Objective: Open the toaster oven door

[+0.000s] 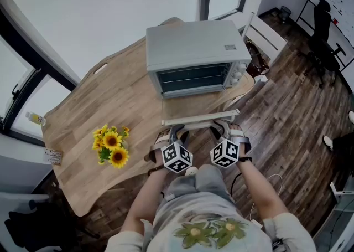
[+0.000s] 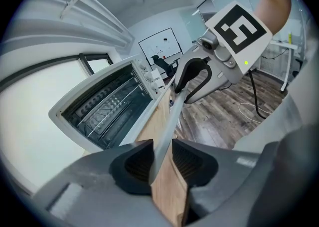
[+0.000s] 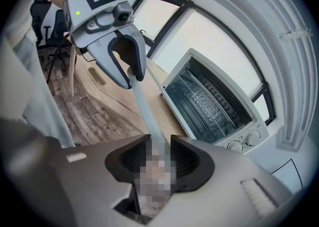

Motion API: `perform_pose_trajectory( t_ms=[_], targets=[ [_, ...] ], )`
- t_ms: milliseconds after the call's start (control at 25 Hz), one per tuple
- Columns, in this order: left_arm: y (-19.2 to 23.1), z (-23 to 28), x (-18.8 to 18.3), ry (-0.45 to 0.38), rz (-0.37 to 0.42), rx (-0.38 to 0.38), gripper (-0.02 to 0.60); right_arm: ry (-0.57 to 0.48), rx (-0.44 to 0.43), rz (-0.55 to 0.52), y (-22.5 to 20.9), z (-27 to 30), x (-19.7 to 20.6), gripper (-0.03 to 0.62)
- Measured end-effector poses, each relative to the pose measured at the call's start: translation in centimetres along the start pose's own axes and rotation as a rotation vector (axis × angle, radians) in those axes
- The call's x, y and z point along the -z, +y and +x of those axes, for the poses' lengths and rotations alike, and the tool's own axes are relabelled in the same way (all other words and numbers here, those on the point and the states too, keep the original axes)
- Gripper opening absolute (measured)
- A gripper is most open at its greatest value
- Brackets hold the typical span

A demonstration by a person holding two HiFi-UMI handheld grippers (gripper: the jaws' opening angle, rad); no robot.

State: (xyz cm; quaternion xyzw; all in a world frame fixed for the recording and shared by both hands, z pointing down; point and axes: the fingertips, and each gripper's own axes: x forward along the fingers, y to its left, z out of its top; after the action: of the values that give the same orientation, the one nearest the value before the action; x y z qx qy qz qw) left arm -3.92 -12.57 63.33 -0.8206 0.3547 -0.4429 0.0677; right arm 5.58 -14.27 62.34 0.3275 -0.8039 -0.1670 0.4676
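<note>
A silver toaster oven (image 1: 193,51) stands on the wooden table (image 1: 110,96), its dark cavity facing me. Its door (image 1: 202,109) hangs open and lies about flat, with the long handle bar (image 1: 200,118) at its near edge. My left gripper (image 1: 176,133) is shut on the left part of the bar, which runs between its pads (image 2: 137,163) in the left gripper view. My right gripper (image 1: 221,129) is shut on the bar's right part. In the right gripper view the handle bar (image 3: 144,109) leads from my right gripper (image 3: 160,158) to the left one (image 3: 130,74).
A bunch of sunflowers (image 1: 112,145) lies on the table to the left. The oven's knobs (image 1: 239,73) are on its right side. A white chair (image 1: 265,32) stands behind the table's right end, on wood flooring. Windows line the far side.
</note>
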Motion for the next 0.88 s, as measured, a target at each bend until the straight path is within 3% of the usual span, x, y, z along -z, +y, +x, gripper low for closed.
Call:
perform_pose_trajectory(
  t_ms=[880],
  targets=[
    [-1.9,0.5,1.4,0.02,-0.003,0.021,0.114,0.01,-0.029,0.044,1.9,0.6,1.2,0.129]
  ],
)
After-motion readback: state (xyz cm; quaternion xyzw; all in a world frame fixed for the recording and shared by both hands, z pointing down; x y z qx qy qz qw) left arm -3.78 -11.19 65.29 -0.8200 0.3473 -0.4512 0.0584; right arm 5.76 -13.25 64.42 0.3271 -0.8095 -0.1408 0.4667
